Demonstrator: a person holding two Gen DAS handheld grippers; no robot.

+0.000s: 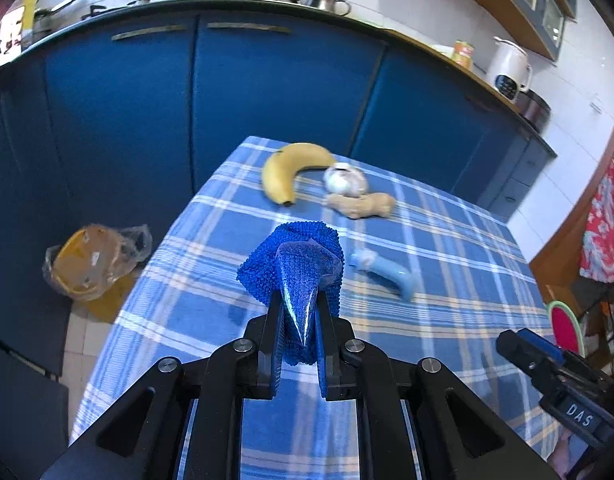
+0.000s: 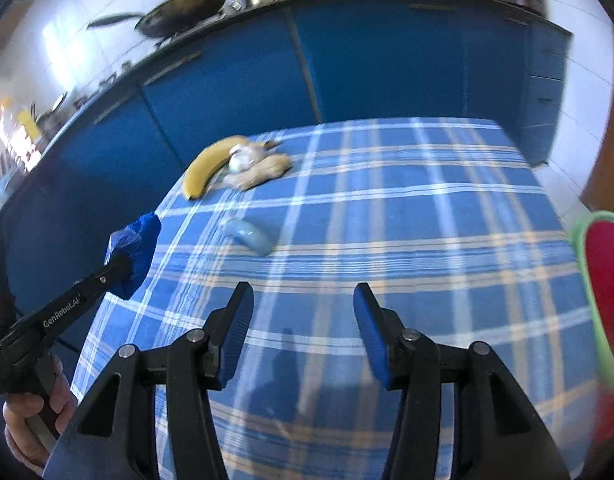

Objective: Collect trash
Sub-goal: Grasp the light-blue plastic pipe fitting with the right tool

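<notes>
My left gripper [image 1: 299, 304] is shut on a blue knobbly cloth [image 1: 303, 248] with a clear film over it, held above the checked tablecloth [image 1: 447, 280]; the cloth [image 2: 137, 240] also shows at the left of the right wrist view. My right gripper [image 2: 303, 300] stands open over the table's near middle, with nothing between its fingers. A pale blue tube-like object [image 1: 391, 272] [image 2: 249, 236] lies on the table ahead. Farther back lie a banana [image 1: 291, 168] [image 2: 211, 166], a garlic bulb [image 1: 345, 178] and a ginger root [image 1: 363, 204].
A yellow bin lined with a clear bag [image 1: 91, 260] stands on the floor left of the table. Blue kitchen cabinets [image 1: 267, 92] run behind. A red dish with a green rim [image 2: 603, 292] sits at the table's right edge. A hand [image 2: 31, 420] holds the left gripper.
</notes>
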